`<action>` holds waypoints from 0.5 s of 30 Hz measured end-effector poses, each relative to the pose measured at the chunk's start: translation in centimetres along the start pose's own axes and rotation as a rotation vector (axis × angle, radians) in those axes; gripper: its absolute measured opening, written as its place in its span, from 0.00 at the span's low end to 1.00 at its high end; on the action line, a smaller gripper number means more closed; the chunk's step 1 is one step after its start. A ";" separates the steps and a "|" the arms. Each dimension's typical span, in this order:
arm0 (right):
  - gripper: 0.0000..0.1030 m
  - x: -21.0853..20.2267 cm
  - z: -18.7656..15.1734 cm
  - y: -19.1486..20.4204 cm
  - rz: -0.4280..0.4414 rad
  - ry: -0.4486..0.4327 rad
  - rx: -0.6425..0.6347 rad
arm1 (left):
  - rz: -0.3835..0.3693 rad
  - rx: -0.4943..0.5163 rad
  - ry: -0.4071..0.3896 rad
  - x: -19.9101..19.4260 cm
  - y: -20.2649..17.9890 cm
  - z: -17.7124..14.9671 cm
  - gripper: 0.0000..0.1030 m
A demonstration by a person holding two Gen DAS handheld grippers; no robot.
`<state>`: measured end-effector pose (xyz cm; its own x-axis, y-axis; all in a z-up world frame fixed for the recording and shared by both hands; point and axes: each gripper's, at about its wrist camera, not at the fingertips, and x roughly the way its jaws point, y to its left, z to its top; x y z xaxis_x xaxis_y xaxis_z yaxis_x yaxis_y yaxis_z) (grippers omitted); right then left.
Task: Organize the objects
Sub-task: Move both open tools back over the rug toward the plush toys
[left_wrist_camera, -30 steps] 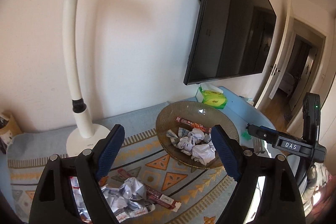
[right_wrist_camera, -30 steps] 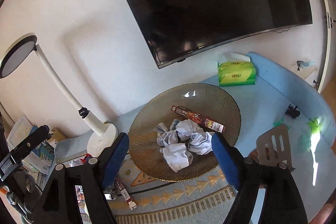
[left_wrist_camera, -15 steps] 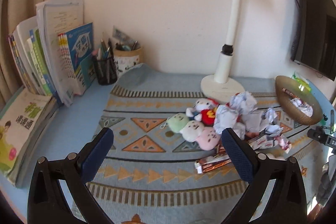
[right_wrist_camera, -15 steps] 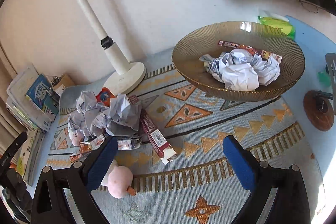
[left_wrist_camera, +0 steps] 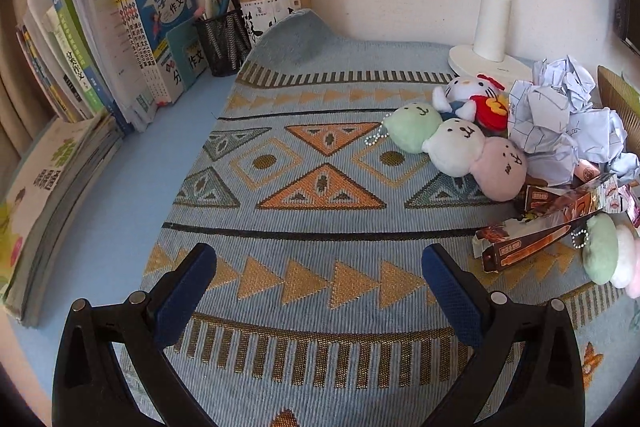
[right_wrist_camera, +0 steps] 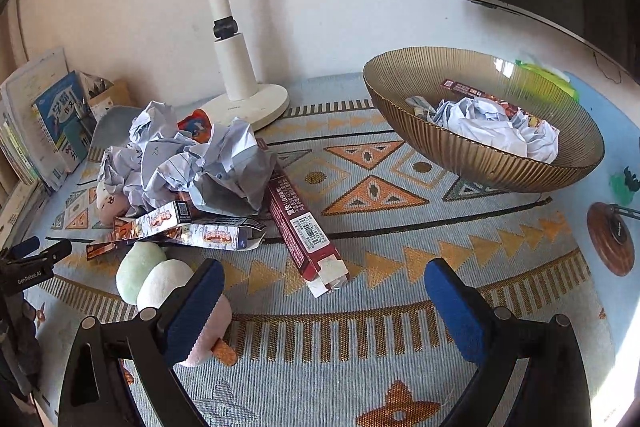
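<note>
Crumpled paper [right_wrist_camera: 188, 163] beside ribbed bowl [right_wrist_camera: 480, 163].

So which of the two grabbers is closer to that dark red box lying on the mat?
Right. The right gripper hovers open just short of the dark red box. The left gripper is open over bare mat, off to the box's left.
</note>
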<state>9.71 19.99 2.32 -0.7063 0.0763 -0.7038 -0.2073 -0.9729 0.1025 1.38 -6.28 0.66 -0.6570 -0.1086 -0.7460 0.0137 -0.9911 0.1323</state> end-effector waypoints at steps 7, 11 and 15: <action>0.97 0.4 0.0 -0.5 0.001 0.027 0.010 | -0.062 -0.052 0.061 0.7 0.2 1.3 0.99; 0.97 0.4 -0.1 -0.3 0.002 0.028 0.003 | -0.211 -0.096 0.017 -0.7 -1.7 4.4 0.99; 0.97 0.2 -0.1 -0.4 0.003 0.017 0.008 | -0.197 0.056 0.045 0.8 -6.4 5.7 0.99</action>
<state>9.71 20.33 2.11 -0.6954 0.0700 -0.7152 -0.2107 -0.9714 0.1098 -3.55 0.44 2.96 -0.6087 0.0824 -0.7891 -0.1547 -0.9878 0.0162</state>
